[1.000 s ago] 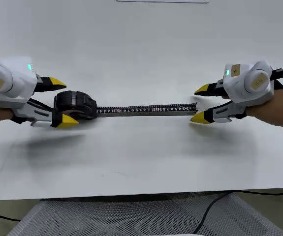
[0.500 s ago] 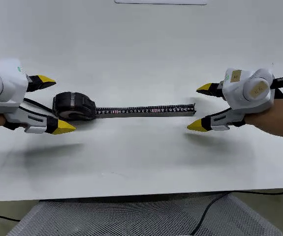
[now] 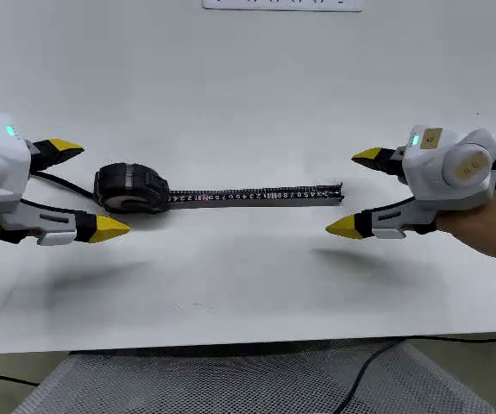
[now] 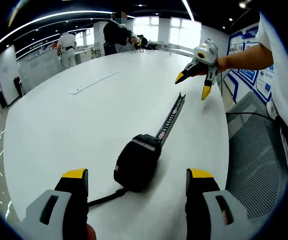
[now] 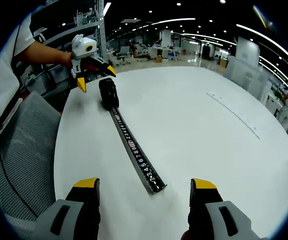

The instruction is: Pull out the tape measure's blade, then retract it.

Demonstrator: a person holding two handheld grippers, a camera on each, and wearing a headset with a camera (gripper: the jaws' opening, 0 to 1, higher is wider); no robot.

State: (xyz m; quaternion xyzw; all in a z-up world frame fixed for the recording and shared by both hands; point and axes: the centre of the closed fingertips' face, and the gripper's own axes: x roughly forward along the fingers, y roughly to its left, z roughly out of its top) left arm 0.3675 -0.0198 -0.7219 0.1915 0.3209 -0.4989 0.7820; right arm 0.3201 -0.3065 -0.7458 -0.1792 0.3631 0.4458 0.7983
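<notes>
Left gripper (image 5: 96, 80), open and empty, beside the tape case (image 3: 131, 188); right gripper (image 4: 190, 89), open and empty, near the tip of the extended blade (image 3: 256, 195) lying on the table (image 3: 248, 285).

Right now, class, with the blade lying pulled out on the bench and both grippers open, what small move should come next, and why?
Probably bring the left gripper forward and close it on the tape measure case. The blade lies extended on the table, and the left gripper and right gripper are open and touching nothing, so the case likely needs holding before retracting.
</notes>
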